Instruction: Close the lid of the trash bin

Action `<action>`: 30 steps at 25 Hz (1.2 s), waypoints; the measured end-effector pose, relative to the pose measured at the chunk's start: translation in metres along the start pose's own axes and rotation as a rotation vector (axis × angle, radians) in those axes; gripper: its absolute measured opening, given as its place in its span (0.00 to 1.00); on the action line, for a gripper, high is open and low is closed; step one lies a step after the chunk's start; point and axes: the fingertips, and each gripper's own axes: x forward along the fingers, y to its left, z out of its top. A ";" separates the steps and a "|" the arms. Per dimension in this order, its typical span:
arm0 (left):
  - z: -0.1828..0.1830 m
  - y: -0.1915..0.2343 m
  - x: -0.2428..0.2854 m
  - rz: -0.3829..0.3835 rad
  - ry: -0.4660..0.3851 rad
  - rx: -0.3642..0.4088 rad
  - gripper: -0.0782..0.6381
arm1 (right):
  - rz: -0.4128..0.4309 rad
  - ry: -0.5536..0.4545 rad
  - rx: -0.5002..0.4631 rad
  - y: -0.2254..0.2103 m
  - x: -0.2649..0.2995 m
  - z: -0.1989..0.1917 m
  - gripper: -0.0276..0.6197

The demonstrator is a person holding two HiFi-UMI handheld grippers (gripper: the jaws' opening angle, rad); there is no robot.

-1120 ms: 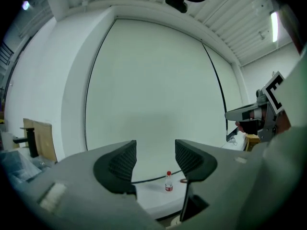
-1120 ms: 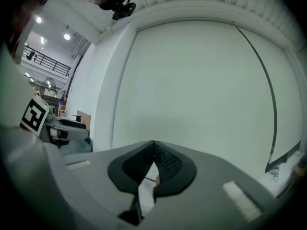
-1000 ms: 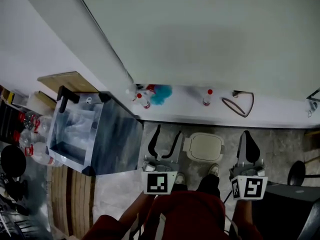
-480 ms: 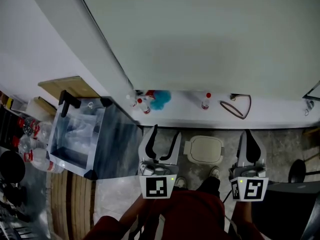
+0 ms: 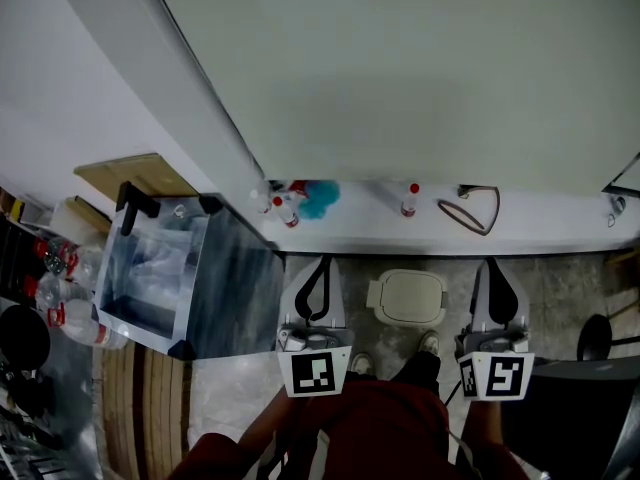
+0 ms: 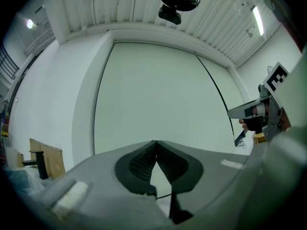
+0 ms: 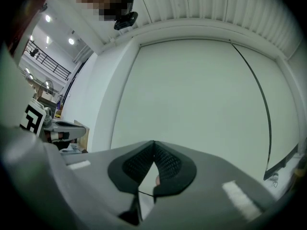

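No legible text or numbers anywhere.

Dim, soft pictures (fisheye edges blackened); ceiling lamps glare.

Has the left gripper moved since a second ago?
Yes, but only its jaws: in the head view the left gripper has shut, its jaw nearer the trash bin drawing away from it. Its body stays beside the bin.

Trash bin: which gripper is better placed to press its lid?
Left, barely. The lid, seemingly down already, lies between both shut grippers, slightly nearer the left gripper than the right gripper in the head view.
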 end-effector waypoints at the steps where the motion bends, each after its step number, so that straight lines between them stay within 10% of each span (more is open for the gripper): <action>1: 0.000 -0.001 0.000 -0.004 -0.003 0.003 0.12 | -0.002 0.000 0.000 0.000 -0.001 0.000 0.04; 30: -0.009 -0.022 0.015 -0.078 0.036 -0.015 0.12 | -0.006 0.054 -0.033 -0.013 0.002 -0.015 0.04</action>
